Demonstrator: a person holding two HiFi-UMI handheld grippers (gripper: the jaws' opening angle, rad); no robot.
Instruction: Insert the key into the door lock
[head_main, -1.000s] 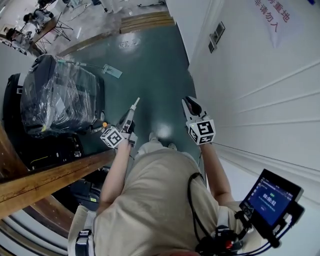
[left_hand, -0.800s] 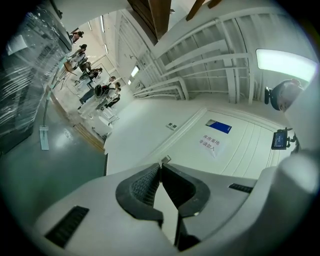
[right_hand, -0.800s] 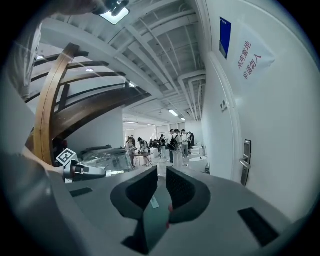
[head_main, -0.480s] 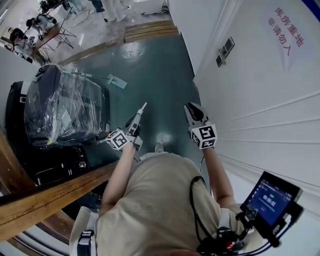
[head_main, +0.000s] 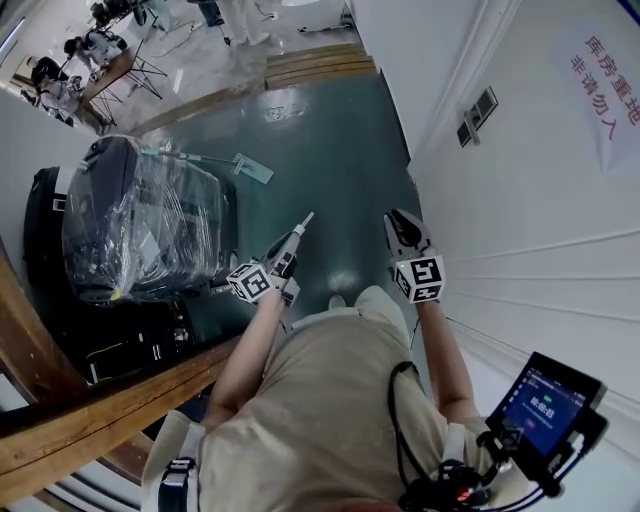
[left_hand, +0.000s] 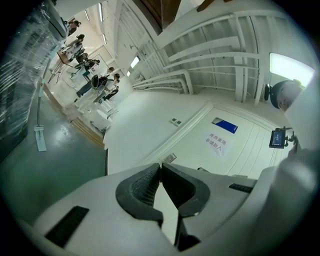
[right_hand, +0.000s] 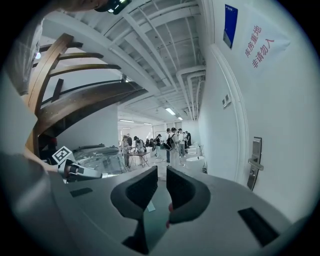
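A white door with a paper notice fills the right side of the head view. Its lock plate and lever handle show at the right of the right gripper view, well ahead of the jaws. My right gripper is held out level beside the door. Its jaws stand nearly together, with a small reddish bit nipped low between them; I take it for the key. My left gripper is shut with its tips touching and nothing between them. It points along the corridor, and the door handle shows small beyond it.
A bulky black case wrapped in plastic film stands at the left beside a wooden stair rail. A mop lies on the green floor. People at tables are far back. A small screen hangs at my chest.
Both grippers and the person have moved forward along the corridor beside the door wall. The wrapped case and mop have slid nearer in the head view. Neither gripper's jaws have changed.
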